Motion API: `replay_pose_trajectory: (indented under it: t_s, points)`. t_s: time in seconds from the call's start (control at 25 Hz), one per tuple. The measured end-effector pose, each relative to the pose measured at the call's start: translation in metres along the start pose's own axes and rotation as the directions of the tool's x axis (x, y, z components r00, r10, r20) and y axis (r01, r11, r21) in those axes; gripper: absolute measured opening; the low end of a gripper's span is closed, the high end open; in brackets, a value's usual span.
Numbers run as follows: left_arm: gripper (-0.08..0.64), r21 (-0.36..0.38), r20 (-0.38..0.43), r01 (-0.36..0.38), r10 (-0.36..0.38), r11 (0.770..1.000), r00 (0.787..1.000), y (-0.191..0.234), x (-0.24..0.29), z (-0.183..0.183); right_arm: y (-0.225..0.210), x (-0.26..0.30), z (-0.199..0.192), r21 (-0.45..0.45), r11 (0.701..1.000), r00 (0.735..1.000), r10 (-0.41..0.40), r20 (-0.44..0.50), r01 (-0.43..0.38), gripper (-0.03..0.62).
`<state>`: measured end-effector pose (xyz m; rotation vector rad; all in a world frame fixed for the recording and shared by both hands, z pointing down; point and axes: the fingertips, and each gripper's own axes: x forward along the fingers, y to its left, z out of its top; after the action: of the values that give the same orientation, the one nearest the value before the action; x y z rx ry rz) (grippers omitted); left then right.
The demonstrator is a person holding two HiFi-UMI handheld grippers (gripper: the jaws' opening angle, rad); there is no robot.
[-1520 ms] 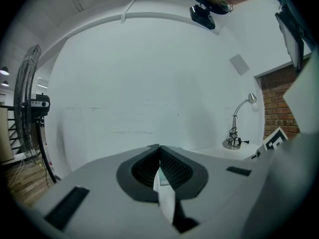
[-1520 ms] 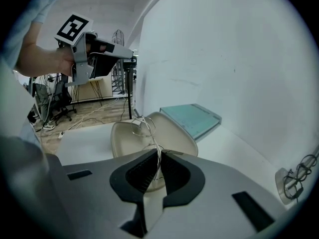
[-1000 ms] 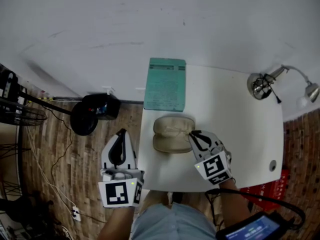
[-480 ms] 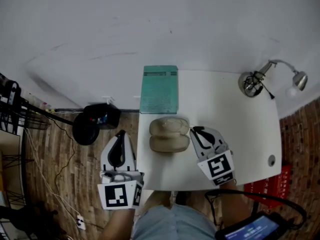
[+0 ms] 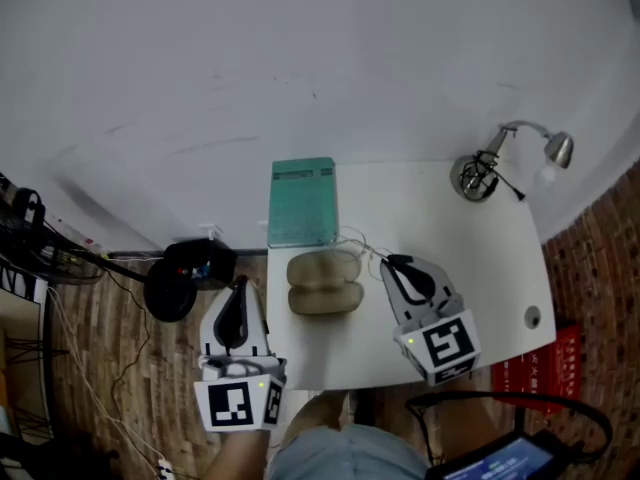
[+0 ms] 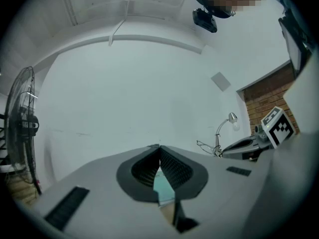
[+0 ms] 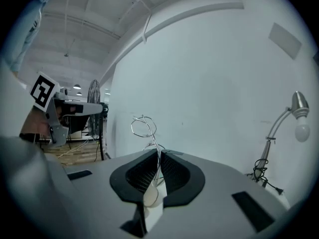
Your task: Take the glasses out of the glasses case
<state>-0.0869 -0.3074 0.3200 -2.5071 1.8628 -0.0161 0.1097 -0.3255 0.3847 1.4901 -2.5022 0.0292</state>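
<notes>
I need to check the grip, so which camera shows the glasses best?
The right gripper view: the wire glasses stand pinched in the right claw. The head view shows only faint wires; the left gripper view, a tiny distant tangle.

Glasses case (image 5: pixel 325 283) on the table (image 5: pixel 480 258), near its left edge; notebook (image 5: pixel 303 203) just behind it; lamp (image 5: pixel 478 176) at far right; right gripper (image 5: pixel 392 263) holding the glasses (image 7: pixel 156 146) right of the case; left gripper (image 5: pixel 240 288) off the table's left.
</notes>
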Motion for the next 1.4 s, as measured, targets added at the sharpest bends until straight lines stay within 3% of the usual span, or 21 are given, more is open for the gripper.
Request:
replay_pose_trajectory:
  t_s: [0.56,1.04,1.4]
  points:
    - [0.006,-0.008,0.09,0.048,-0.047,0.999,0.995,-0.032,-0.032,0.039,-0.011,-0.07,0.072,-0.006,0.992,0.971,-0.119,0.206,0.123,0.041]
    - [0.006,0.013,0.172,0.035,-0.036,0.999,0.984,-0.045,-0.055,0.077,-0.018,-0.12,0.115,-0.025,0.978,0.932,-0.189,0.308,0.207,0.04]
    - [0.006,0.015,0.174,0.017,-0.019,1.0,0.985,-0.042,-0.064,0.085,-0.01,-0.134,0.126,-0.041,0.973,0.922,-0.202,0.33,0.228,0.037]
